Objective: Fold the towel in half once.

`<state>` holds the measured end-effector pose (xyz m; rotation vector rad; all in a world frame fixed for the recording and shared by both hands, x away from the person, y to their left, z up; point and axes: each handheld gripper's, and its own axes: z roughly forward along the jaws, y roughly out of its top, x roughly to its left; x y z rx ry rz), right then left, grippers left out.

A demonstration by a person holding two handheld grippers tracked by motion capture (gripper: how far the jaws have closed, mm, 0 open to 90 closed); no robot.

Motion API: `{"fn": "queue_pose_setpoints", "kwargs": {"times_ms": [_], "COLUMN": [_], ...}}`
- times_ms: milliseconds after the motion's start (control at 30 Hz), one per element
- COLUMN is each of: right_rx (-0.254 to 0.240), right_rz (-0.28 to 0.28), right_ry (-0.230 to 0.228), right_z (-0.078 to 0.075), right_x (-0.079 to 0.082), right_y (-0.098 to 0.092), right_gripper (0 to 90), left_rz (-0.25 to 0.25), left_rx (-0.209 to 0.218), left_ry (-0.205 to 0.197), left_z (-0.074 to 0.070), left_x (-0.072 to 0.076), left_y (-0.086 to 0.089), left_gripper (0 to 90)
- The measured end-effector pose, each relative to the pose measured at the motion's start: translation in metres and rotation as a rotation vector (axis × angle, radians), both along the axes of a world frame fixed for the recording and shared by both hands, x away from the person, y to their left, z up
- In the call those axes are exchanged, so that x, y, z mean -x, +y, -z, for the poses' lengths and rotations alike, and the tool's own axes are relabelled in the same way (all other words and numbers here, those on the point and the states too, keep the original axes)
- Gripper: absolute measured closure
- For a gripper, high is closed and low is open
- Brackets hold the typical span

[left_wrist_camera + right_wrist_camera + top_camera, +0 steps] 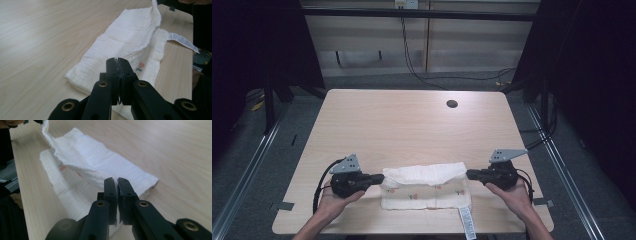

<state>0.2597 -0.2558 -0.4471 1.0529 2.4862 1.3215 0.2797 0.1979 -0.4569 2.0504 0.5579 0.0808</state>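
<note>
cloth (424, 187): white, soft, crinkled weave | table (412, 125): pale wood grain, smooth, slight sheen | label (467, 222): papery

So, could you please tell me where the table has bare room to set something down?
The far half of the table, from the white cloth up to the round hole, is bare. The near edge is crowded: the left gripper and right gripper pinch the cloth's ends, and its label hangs over.

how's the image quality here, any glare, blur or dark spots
High view: evenly lit pale wooden table, surroundings nearly black. Left gripper view: bright glare washes out the tabletop's left; folded white cloth soft. Right gripper view: sharp black jaws, cloth behind slightly blurred.
</note>
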Motion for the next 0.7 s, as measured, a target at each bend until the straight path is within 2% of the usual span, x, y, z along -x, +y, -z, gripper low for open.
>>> {"fn": "queue_pose_setpoints", "kwargs": {"times_ms": [100, 167, 200, 233, 267, 300, 333, 433, 500, 533, 567, 600, 700], "right_rx": [0.02, 0.027, 0.048, 0.048, 0.057, 0.057, 0.086, 0.114, 0.112, 0.102, 0.102, 0.111, 0.126], "right_rz": [-0.008, -0.013, -0.021, -0.021, -0.041, -0.041, -0.064, -0.073, -0.072, -0.066, -0.066, -0.071, -0.075], "right_ry": [0.018, 0.034, 0.045, 0.045, 0.07, 0.07, 0.086, 0.1, 0.098, 0.102, 0.102, 0.107, 0.098], "right_z": [0.008, 0.013, 0.018, 0.018, 0.024, 0.024, 0.032, 0.036, 0.036, 0.037, 0.037, 0.039, 0.039], "right_x": [0.006, 0.011, 0.016, 0.016, 0.021, 0.021, 0.025, 0.028, 0.027, 0.027, 0.027, 0.028, 0.032], "right_y": [0.002, 0.002, 0.003, 0.003, 0.004, 0.004, 0.008, 0.01, 0.01, 0.009, 0.009, 0.009, 0.011], "right_gripper": [85.6, 85.4, 84.9, 84.9, 84.9, 84.9, 85.0, 85.1, 85.1, 85.0, 85.0, 84.3, 82.2], "left_rz": [0.014, 0.038, 0.048, 0.048, 0.064, 0.064, 0.083, 0.098, 0.105, 0.123, 0.123, 0.134, 0.145], "left_rx": [-0.006, -0.03, -0.047, -0.047, -0.108, -0.108, -0.103, -0.119, -0.106, -0.126, -0.126, -0.128, -0.143], "left_ry": [0.006, -0.004, -0.005, -0.005, -0.034, -0.034, -0.02, -0.012, 0.016, 0.023, 0.023, 0.06, 0.082], "left_z": [0.003, 0.006, 0.007, 0.007, 0.009, 0.009, 0.013, 0.015, 0.018, 0.02, 0.02, 0.024, 0.029], "left_x": [0.004, 0.008, 0.011, 0.011, 0.015, 0.015, 0.019, 0.022, 0.023, 0.023, 0.023, 0.023, 0.023], "left_y": [0.0, -0.001, -0.001, -0.001, -0.002, -0.002, -0.003, -0.005, -0.005, -0.005, -0.005, -0.004, -0.003], "left_gripper": [88.5, 88.4, 88.4, 88.3, 88.2, 88.3, 88.3, 88.3, 88.2, 88.1, 88.0, 87.9, 87.5]}}
